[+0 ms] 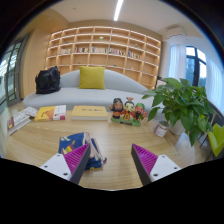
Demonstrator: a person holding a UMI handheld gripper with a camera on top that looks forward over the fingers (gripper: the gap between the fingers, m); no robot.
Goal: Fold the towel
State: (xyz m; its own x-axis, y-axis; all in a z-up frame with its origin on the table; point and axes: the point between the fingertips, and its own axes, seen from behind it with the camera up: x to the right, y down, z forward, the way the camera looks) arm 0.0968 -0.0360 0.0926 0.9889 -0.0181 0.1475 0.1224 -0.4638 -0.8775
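Observation:
A crumpled blue towel with yellow and white parts lies on the wooden table, just ahead of my left finger and touching its tip. My gripper is open, with its magenta pads wide apart and nothing between them but bare table. The left finger hides the near edge of the towel. The right finger stands apart from it over bare wood.
A potted plant stands at the table's right. Small toy figures and a flat yellow box sit at the far side, with books at the left. Beyond are a grey sofa and bookshelves.

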